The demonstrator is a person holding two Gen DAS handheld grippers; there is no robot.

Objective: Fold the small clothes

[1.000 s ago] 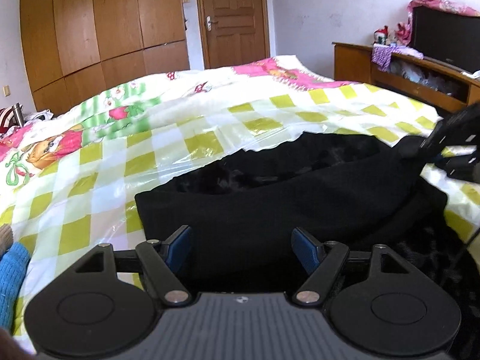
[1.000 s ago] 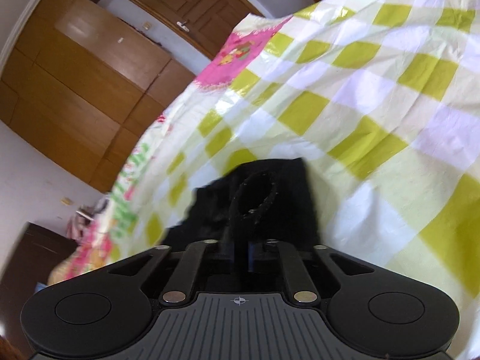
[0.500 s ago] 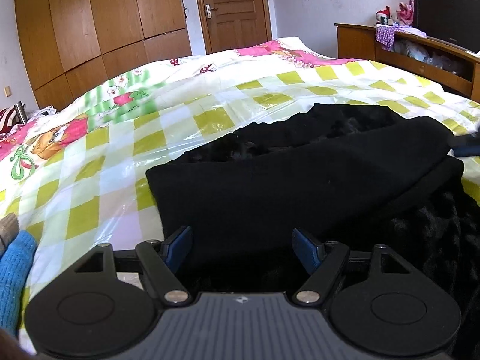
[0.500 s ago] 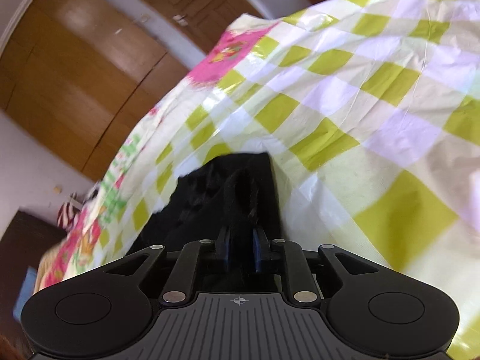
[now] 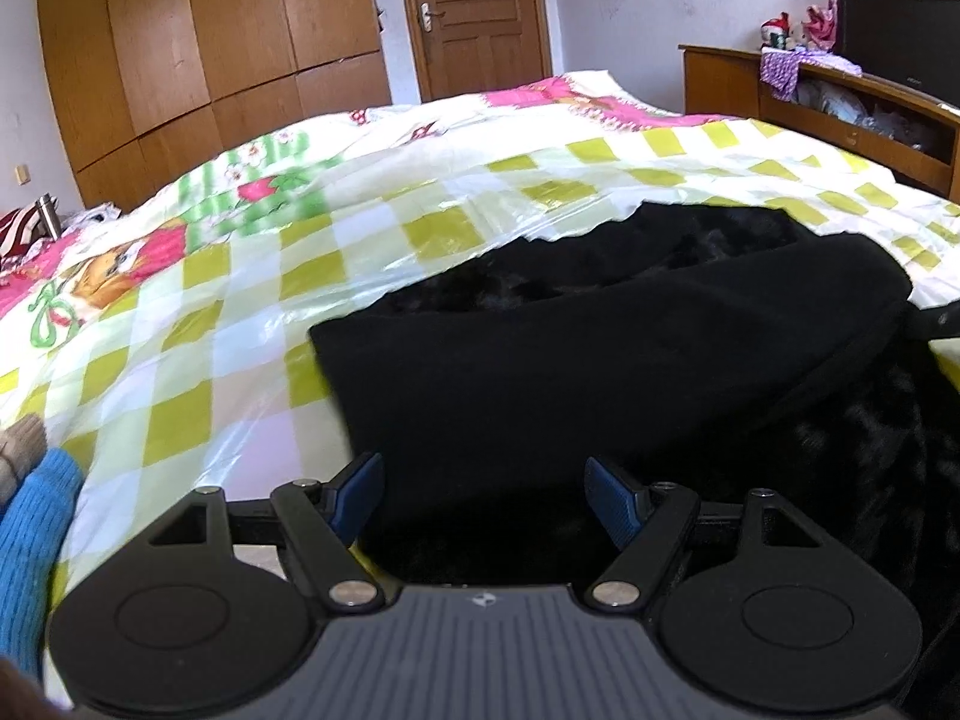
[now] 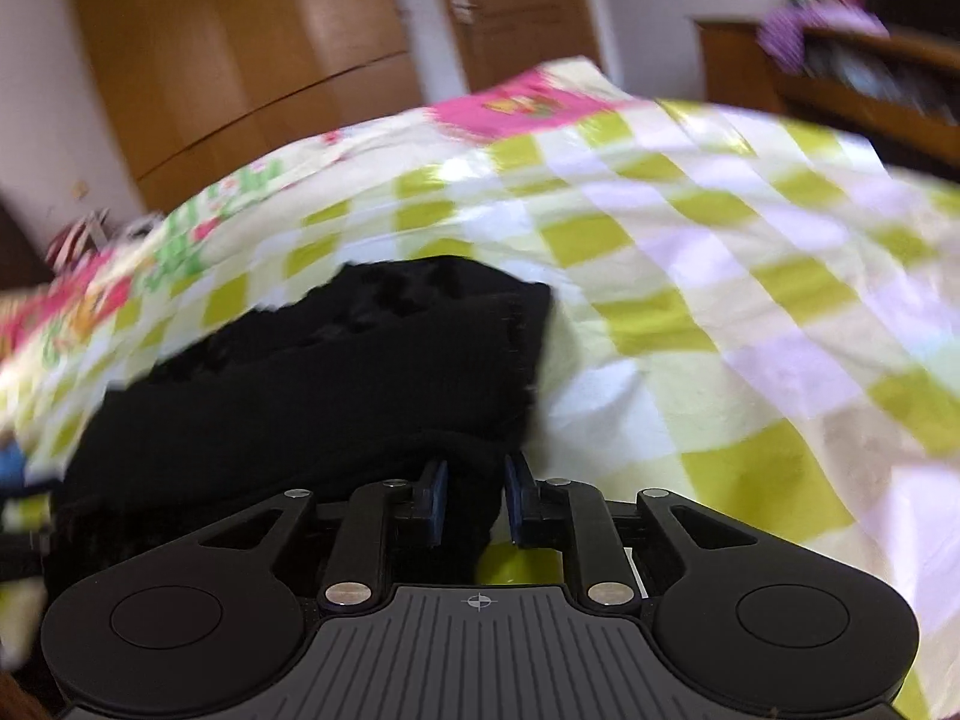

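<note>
Item: black garment (image 5: 600, 360), folded over on itself, lying on a bed under a yellow-and-white checked plastic sheet (image 5: 240, 360). A smooth knit layer lies on top; a fuzzier black layer shows at the far edge and along the right side.

Left gripper (image 5: 483, 501): blue-padded fingers (image 5: 360, 495) spread wide apart, holding nothing, poised over the near edge of the garment.

Right gripper (image 6: 474, 501): fingers (image 6: 435, 498) drawn close together with a bunch of the black fabric between them at the garment's near right corner; the view is motion-blurred, and how firm the pinch is cannot be told.

Surroundings: cartoon-print bedspread (image 5: 120, 252) beneath the sheet, showing at the left; blue knit item (image 5: 30, 534) at the left edge, touching a beige knit piece (image 5: 21, 444); wooden wardrobe (image 5: 198, 48) and wooden door (image 5: 480, 12) at the back wall; wooden shelf unit (image 5: 840, 102) to the right, holding assorted small objects.
</note>
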